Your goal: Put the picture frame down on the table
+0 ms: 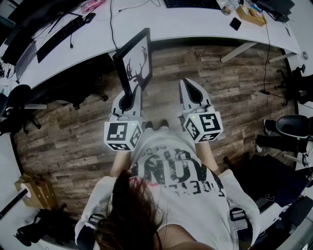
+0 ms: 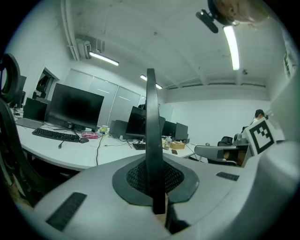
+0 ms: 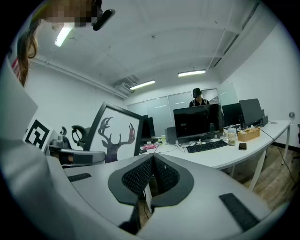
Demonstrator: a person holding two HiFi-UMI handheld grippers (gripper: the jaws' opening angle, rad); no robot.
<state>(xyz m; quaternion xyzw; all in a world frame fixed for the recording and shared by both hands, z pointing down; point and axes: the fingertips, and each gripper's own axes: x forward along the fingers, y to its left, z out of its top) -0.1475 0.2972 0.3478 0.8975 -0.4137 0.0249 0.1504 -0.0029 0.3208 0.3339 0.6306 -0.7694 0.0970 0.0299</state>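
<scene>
- My left tongs (image 1: 132, 95) clamp the picture frame (image 1: 135, 61) by its lower edge; I hold it upright in the air, just short of the counter (image 1: 195, 23).
- My right tongs (image 1: 190, 90) are closed, gripping nothing.

White bench (image 1: 186, 22) spanning the top of the head view. It carries a black keyboard (image 1: 61, 33) at left, a second keyboard (image 1: 188, 3), a dark phone (image 1: 235, 23), a wooden box (image 1: 252, 14) and trailing cables (image 1: 111, 19).
</scene>
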